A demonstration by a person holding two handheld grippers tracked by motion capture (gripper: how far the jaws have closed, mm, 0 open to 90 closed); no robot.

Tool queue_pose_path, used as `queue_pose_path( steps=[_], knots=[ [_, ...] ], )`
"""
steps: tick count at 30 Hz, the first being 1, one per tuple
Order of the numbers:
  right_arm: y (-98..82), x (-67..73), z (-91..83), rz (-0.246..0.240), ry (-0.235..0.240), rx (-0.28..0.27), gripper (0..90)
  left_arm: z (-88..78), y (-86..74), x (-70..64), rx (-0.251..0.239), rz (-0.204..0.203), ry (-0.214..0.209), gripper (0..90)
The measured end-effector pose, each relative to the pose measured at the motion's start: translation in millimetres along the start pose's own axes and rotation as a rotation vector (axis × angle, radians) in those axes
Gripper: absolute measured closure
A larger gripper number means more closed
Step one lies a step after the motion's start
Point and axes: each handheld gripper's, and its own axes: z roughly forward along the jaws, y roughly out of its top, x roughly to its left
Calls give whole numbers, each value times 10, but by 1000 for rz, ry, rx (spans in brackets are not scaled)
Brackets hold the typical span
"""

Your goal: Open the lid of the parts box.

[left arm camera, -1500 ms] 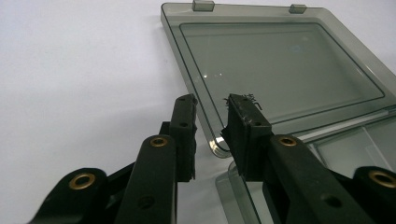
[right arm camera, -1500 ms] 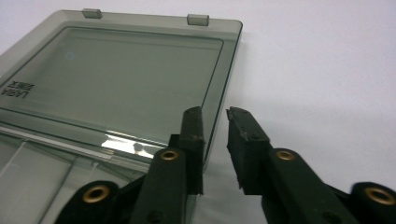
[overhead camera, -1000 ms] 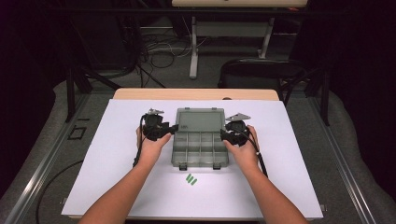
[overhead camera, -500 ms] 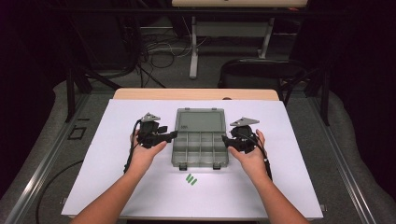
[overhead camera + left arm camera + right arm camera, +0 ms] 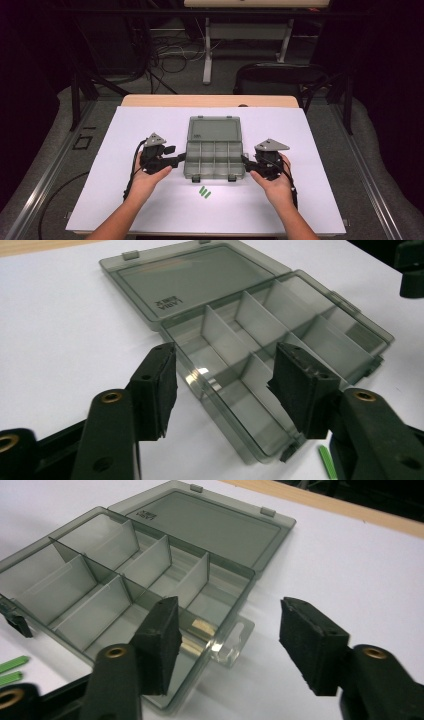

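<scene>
A smoky grey compartment box [image 5: 215, 159] lies open on the white sheet, its lid [image 5: 214, 129] flat on the far side and its compartments empty. My left gripper [image 5: 177, 160] is level at the box's left wall. In the left gripper view the left gripper [image 5: 225, 360] is open, and its jaws have just been opening; the box's near corner [image 5: 240, 405] shows between them, untouched. My right gripper [image 5: 247, 162] is at the box's right wall. There the right gripper [image 5: 231, 610] is open after its jaws widened, with the box's hang tab [image 5: 232, 642] between them, apart from the pads.
Three small green strips [image 5: 203, 191] lie on the white sheet [image 5: 125, 130] just in front of the box. The wooden table edge [image 5: 210, 100] runs along the far side, with a black chair [image 5: 280, 75] and floor cables [image 5: 170, 50] beyond.
Both hands have drawn outward from the box's sides, left hand leftward and right hand rightward. Both pairs of jaws stand wider. The box has stayed put.
</scene>
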Motion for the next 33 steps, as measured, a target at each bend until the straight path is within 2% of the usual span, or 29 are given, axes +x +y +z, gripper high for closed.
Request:
queue_pose_path(
  steps=[2, 6, 10, 13, 17, 19, 23, 25, 27, 28, 31, 33],
  knots=[
    [-29, -9, -51, 21, 4, -18, 334, -33, -49, -40, -2, 8, -7, 394],
    [-87, -10, -145, 31, 1, -27, 269, -98, -150, -113, -22, 15, -24, 373],
    [-161, 19, -253, 29, 2, -48, 247, -165, -260, -154, -34, 8, -16, 344],
    [-193, 47, -334, 15, 4, -69, 226, -183, -340, -166, -5, -1, -10, 338],
    [-247, 87, -403, -5, 14, -82, 205, -173, -412, -211, 12, 17, -16, 292],
    [-276, 100, -437, -9, 8, -60, 193, -181, -422, -242, 0, 29, -23, 292],
    [-351, 93, -462, 25, 20, -72, 192, -208, -401, -297, -42, 10, -46, 292],
    [-379, 95, -485, 33, 16, -65, 192, -217, -401, -325, -53, 16, -60, 292],
    [-405, 91, -516, 29, 12, -49, 192, -224, -405, -352, -47, 43, -55, 292],
    [-420, 93, -511, 32, 8, -64, 192, -220, -408, -370, -47, 50, -52, 293],
    [-441, 80, -535, 27, 12, -52, 193, -190, -421, -425, -37, 67, -67, 315],
    [-448, 77, -518, 37, 4, -82, 195, -156, -434, -475, -19, 81, -68, 341]
  ],
)
